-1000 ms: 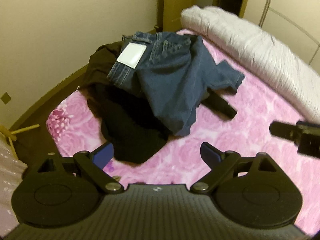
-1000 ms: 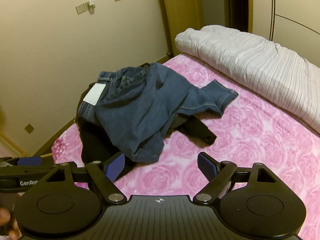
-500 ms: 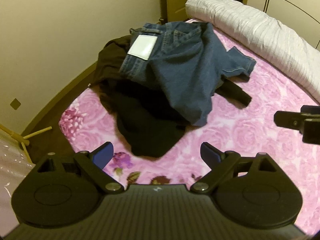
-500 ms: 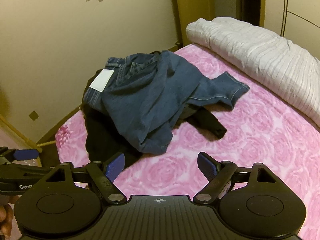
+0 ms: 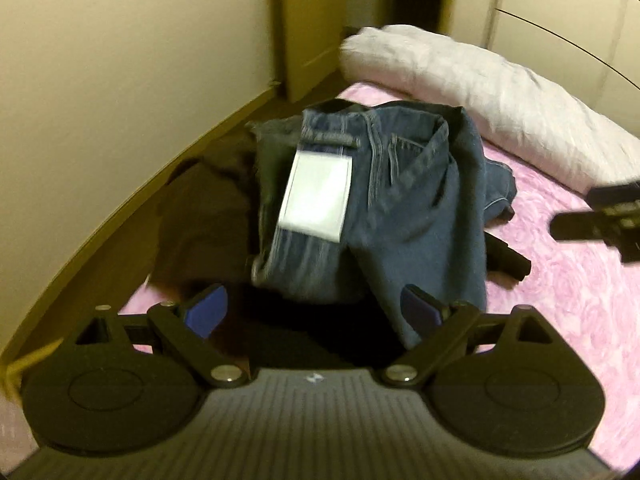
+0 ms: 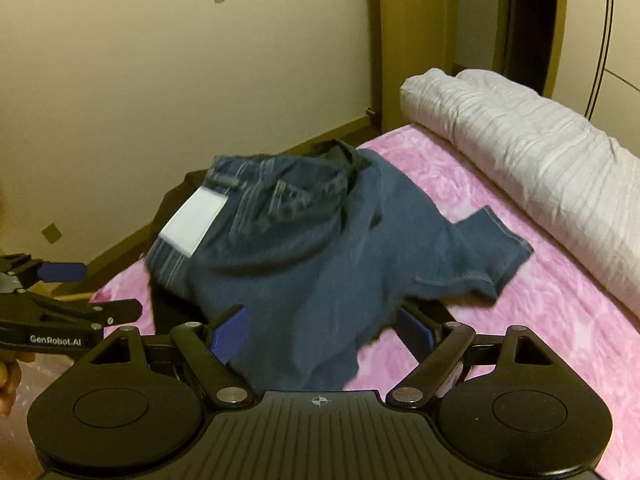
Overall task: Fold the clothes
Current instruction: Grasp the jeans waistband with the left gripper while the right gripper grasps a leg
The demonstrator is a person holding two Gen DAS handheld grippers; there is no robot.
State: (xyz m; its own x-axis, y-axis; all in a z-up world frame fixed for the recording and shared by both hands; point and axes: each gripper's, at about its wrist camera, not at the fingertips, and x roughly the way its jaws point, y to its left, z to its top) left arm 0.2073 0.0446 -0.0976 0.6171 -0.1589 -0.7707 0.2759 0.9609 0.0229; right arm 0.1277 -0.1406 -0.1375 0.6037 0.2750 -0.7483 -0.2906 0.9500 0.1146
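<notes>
A crumpled pair of blue jeans [image 5: 400, 208] [image 6: 304, 264] with a white waist label [image 5: 316, 196] [image 6: 194, 220] lies on a pink rose-patterned bed [image 5: 580, 300] [image 6: 540, 320]. Dark black clothing [image 5: 208, 224] [image 6: 172, 308] lies under and beside the jeans. My left gripper [image 5: 316, 312] is open, just short of the jeans' near edge, nothing between its blue pads. My right gripper [image 6: 324, 330] is open over the jeans' near hem. The left gripper also shows in the right wrist view at far left [image 6: 76, 292]; the right gripper shows at the right edge of the left wrist view [image 5: 600, 216].
A rolled white quilt [image 5: 480, 96] [image 6: 540, 152] lies along the bed's far right. A cream wall [image 6: 160, 80] and wooden skirting run left of the bed, with a door [image 6: 404, 40] behind. A hand [image 6: 8, 380] holds the left gripper.
Both grippers have moved forward and closer to the jeans, which now fill more of each view. The clothes themselves have not moved. Both grippers stay open.
</notes>
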